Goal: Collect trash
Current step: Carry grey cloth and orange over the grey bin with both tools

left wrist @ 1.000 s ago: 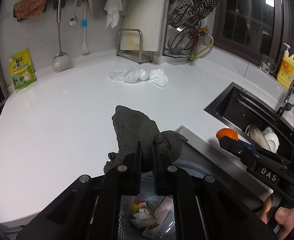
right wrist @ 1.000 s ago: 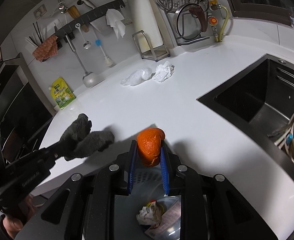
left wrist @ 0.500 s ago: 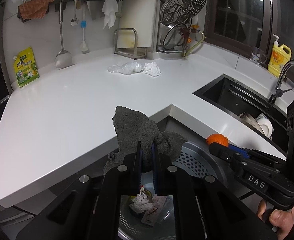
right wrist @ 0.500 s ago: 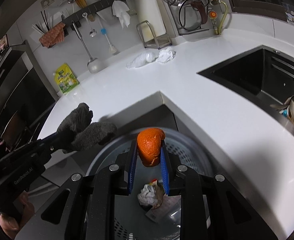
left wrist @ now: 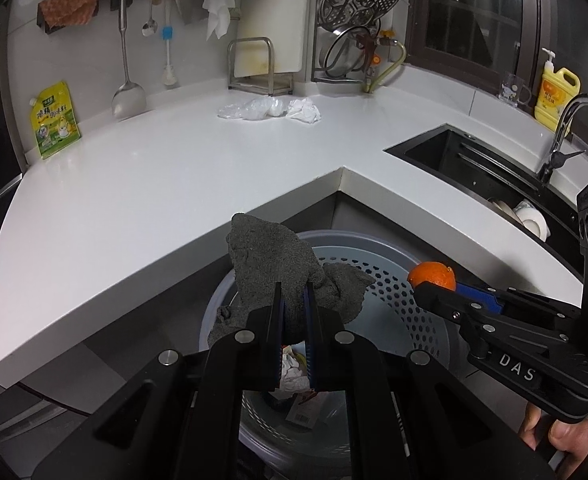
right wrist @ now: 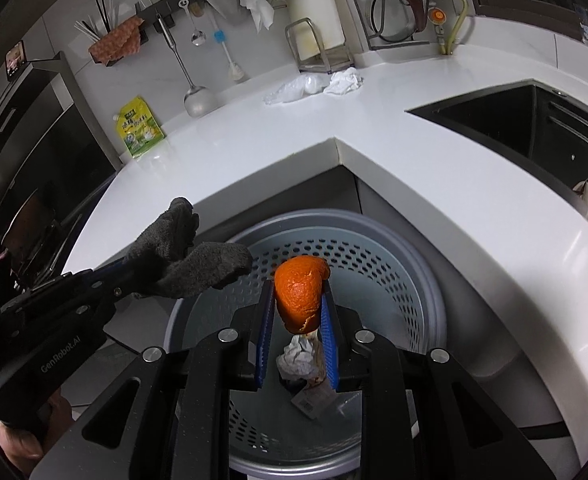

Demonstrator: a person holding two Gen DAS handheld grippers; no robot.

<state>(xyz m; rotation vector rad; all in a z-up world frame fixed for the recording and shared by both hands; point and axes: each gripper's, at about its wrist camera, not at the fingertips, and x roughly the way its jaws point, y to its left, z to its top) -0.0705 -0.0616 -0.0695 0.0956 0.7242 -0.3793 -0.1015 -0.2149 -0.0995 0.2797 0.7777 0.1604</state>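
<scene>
Both wrist views look down into the bin [left wrist: 394, 264].

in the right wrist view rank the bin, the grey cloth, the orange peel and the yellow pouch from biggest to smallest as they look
1. Bin
2. Grey cloth
3. Orange peel
4. Yellow pouch

The peel sits nearest the camera and the pouch stands far back on the counter, so their real order is unsure.

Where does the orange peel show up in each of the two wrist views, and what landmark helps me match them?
Left wrist view: orange peel at right of centre, clamped in the right gripper that reaches in from the right.
Right wrist view: orange peel at centre, between the blue pads.
Shared landmark: the perforated grey bin beneath it.
</scene>
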